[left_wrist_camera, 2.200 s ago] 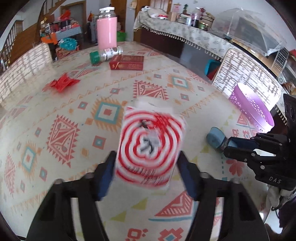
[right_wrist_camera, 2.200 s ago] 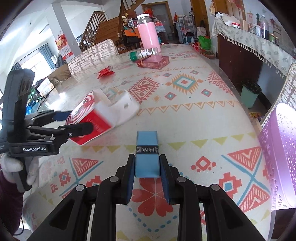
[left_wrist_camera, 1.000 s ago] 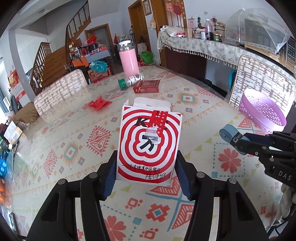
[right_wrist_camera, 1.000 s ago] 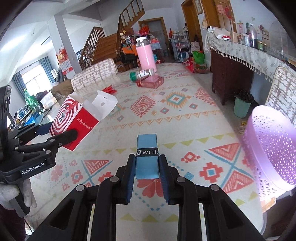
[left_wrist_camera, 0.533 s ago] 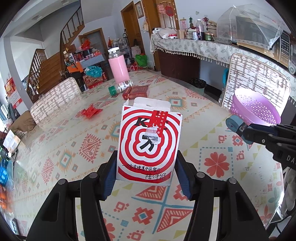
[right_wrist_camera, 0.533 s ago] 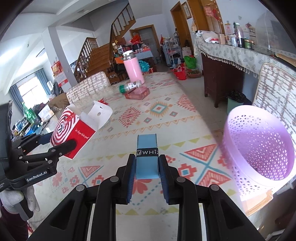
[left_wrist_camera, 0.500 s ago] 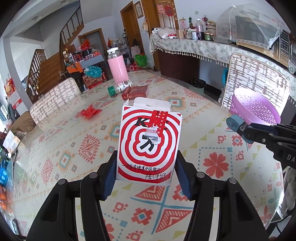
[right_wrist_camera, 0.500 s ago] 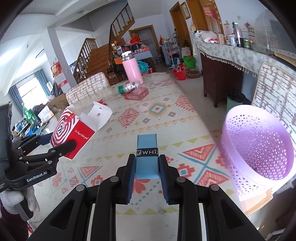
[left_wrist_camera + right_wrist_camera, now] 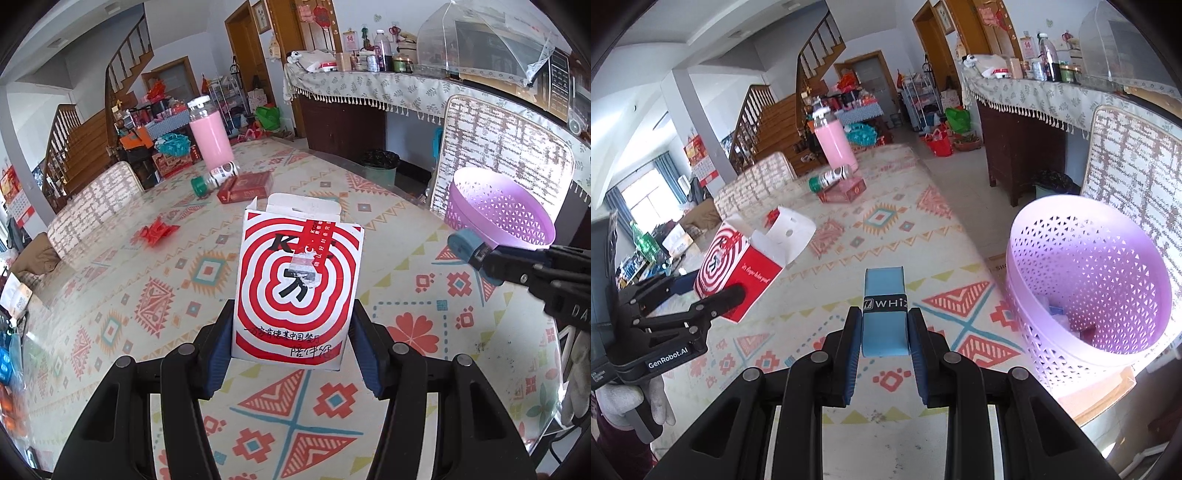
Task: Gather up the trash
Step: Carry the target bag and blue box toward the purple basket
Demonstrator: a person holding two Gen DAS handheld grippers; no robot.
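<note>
The left gripper [image 9: 293,350] has its fingers clamped on the lower sides of a red-and-white carton [image 9: 297,291], held upright above the desk [image 9: 155,295] with its top flap open. The right gripper [image 9: 885,343] pinches a small blue packet [image 9: 884,314] between narrow fingers, lifted off the desk and close to the purple basket [image 9: 1087,280], which sits just off the desk's right edge and already holds some scraps.

The risks lie mostly in the drop. The basket rim is beside the desk edge, so a packet let go too soon would likely land on the desk or slide to the floor. The carton is wide and light; gripped only near its base, it could tilt or crumple as it travels, and its open flap may catch the rim. The two grippers also converge on one opening and could collide. A red wrapper [image 9: 157,232], a lying bottle [image 9: 216,179] and a red box [image 9: 245,186] wait further back; whether the bottle is empty I cannot tell.
</note>
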